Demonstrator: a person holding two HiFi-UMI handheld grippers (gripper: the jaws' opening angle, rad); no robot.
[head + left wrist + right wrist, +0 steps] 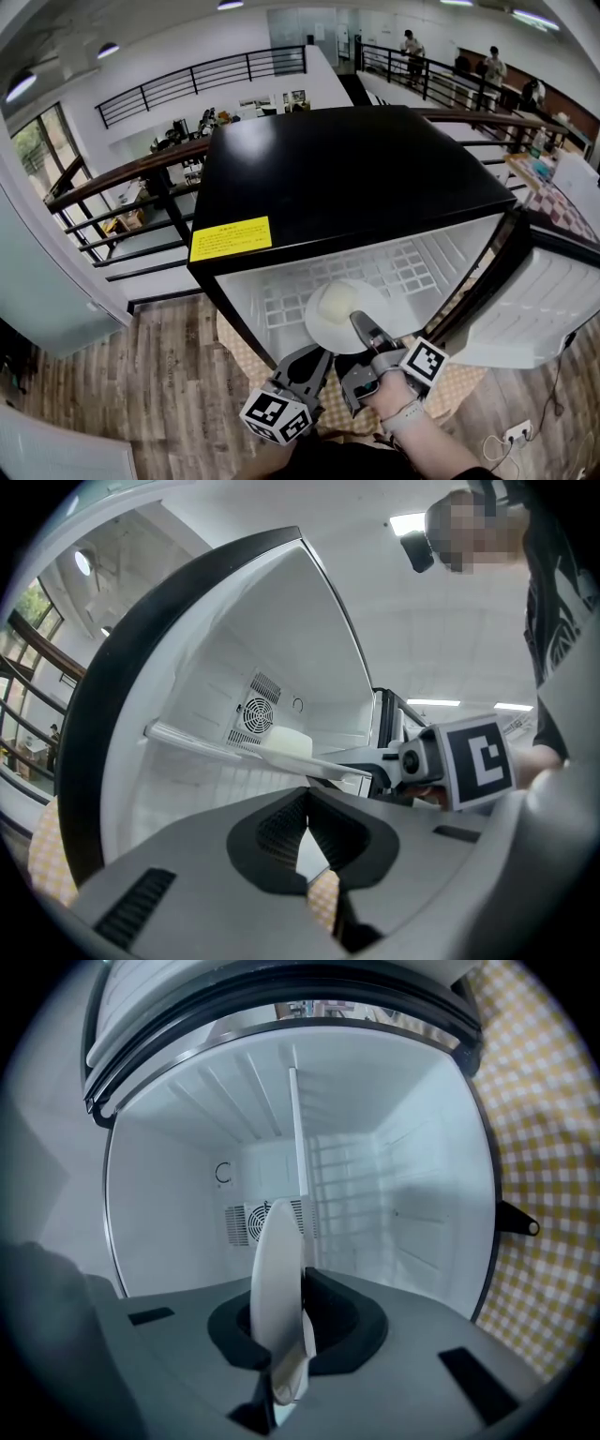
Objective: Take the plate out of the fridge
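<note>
The white plate (330, 323) carries a pale round lump (337, 300) and sits at the open front of the black fridge (347, 169), over its white wire shelf (403, 267). My right gripper (361, 328) is shut on the plate's near rim. In the right gripper view the plate (278, 1269) stands edge-on between that gripper's (281, 1335) pads. The left gripper view shows the plate (314, 764) level, with the right gripper (473, 761) behind it. My left gripper (314, 361) hangs below the plate, shut, nothing in it (307, 832).
The fridge door (539, 300) stands open at the right. A yellow checked cloth (246, 352) lies under the fridge on the wooden floor. A dark railing (122, 178) runs behind the fridge. A fan grille (246, 1222) is on the fridge's back wall.
</note>
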